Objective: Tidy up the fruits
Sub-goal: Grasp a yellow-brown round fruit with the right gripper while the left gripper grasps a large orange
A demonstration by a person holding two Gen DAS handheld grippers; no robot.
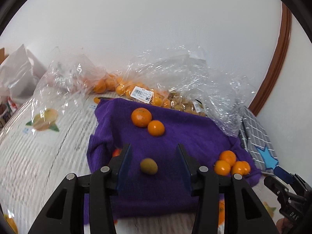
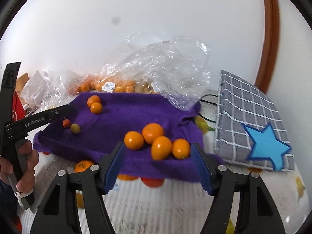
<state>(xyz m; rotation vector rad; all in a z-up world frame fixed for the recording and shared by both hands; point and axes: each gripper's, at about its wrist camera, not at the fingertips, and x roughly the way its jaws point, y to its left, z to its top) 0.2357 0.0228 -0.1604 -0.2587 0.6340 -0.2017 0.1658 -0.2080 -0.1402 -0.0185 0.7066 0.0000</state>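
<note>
Fruit sorted on my purple towel (image 1: 175, 136)
"GenRobot.AI" marks my left hand-held gripper (image 1: 154, 167), open over a greenish fruit (image 1: 148, 166); my right hand-held gripper (image 2: 158, 165) gapes empty before four tangerines (image 2: 158, 142).

Purple cloth (image 1: 187, 136) centre open, plastic bags (image 1: 175, 74) crowding behind

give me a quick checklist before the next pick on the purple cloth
1. Left tongs empty: ok, open, the green fruit lies loose on the cloth between the pads.
2. Right tongs empty: ok, open, nothing pinched.
3. Group of four oranges settled on the purple cloth: ok, bunched together near the right tongs.
4. Pair of oranges grouped: ok, touching at the far side.
5. Small red fruit sorted: not ok, beside the green fruit.
6. More fruit under the cloth edge: cannot tell.
</note>
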